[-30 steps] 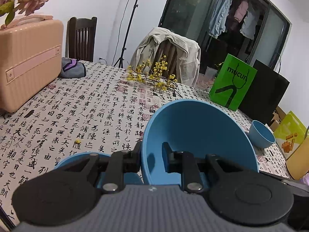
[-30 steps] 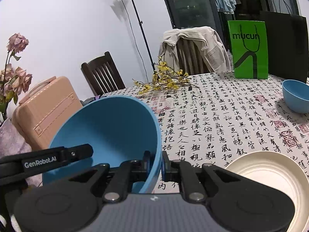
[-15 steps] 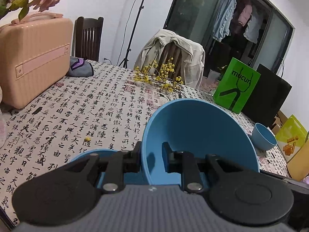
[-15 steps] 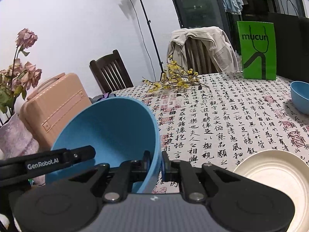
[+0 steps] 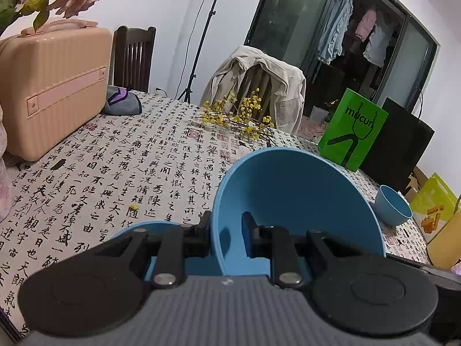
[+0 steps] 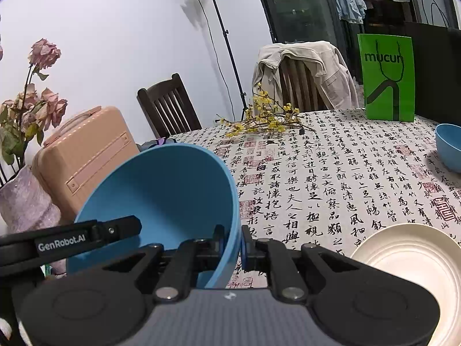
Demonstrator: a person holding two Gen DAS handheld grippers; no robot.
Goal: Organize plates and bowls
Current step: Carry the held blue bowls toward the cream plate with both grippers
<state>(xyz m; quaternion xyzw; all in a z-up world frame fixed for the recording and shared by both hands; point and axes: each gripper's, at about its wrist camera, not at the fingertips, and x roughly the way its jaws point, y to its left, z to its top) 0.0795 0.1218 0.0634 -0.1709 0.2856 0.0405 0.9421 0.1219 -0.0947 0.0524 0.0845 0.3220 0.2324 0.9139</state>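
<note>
Bowls look like light, stiff, smooth plastic, best pinched at the thin rim. The left gripper (image 5: 226, 235) and right gripper (image 6: 232, 245) both clamp one tilted, empty large blue bowl (image 5: 291, 201), held above another blue bowl (image 5: 155, 230). Right of it an empty cream plate (image 6: 409, 271); beyond, an empty small blue bowl (image 5: 393, 204).

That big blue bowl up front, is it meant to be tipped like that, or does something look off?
The big blue bowl is tipped steeply, held off the table by both tools pinching its rim: left tool, right tool. Nothing looks spilled or broken.
</note>
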